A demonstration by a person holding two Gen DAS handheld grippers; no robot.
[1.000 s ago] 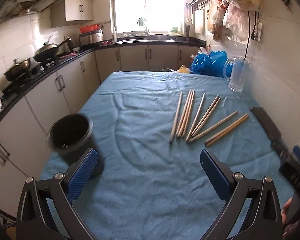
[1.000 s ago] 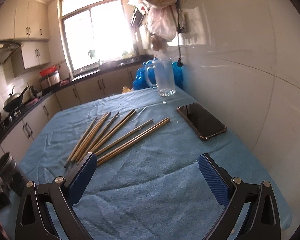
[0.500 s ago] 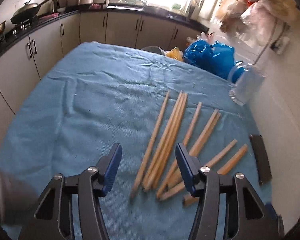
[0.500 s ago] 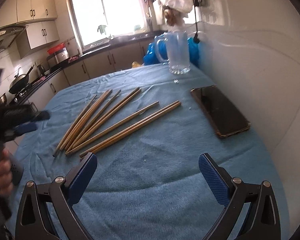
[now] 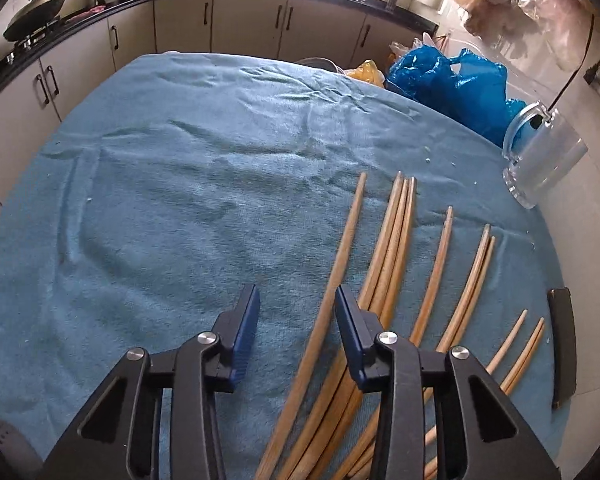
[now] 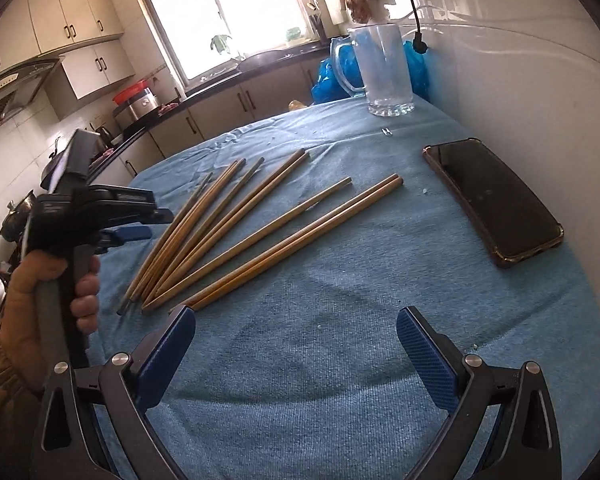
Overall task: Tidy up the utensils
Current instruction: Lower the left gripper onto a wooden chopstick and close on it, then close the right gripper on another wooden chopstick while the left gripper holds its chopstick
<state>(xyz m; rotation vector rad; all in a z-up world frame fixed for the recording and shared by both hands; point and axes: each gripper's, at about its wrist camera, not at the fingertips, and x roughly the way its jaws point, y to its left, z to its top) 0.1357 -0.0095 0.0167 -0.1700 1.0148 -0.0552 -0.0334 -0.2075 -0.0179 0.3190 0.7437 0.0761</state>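
Note:
Several wooden chopsticks (image 5: 392,248) lie fanned out on the blue cloth (image 5: 180,208), also in the right wrist view (image 6: 260,216). My left gripper (image 5: 296,320) is half open and low over the leftmost chopstick (image 5: 340,268), which runs between its blue pads; the pads do not touch it. From the right wrist view the left gripper (image 6: 136,230) hovers over the left end of the fan, held by a hand. My right gripper (image 6: 296,344) is wide open and empty, just in front of the near ends of the chopsticks.
A glass mug (image 6: 384,72) stands at the far right by the wall, blue plastic bags (image 5: 448,84) behind it. A black phone (image 6: 496,204) lies at the right edge of the cloth. Kitchen counters and a stove with pans (image 5: 36,20) line the left.
My left gripper swung away from a black cup at the table's left, moved over the chopsticks, dropped lower and narrowed its jaws around the leftmost one. My right gripper moved slightly forward.

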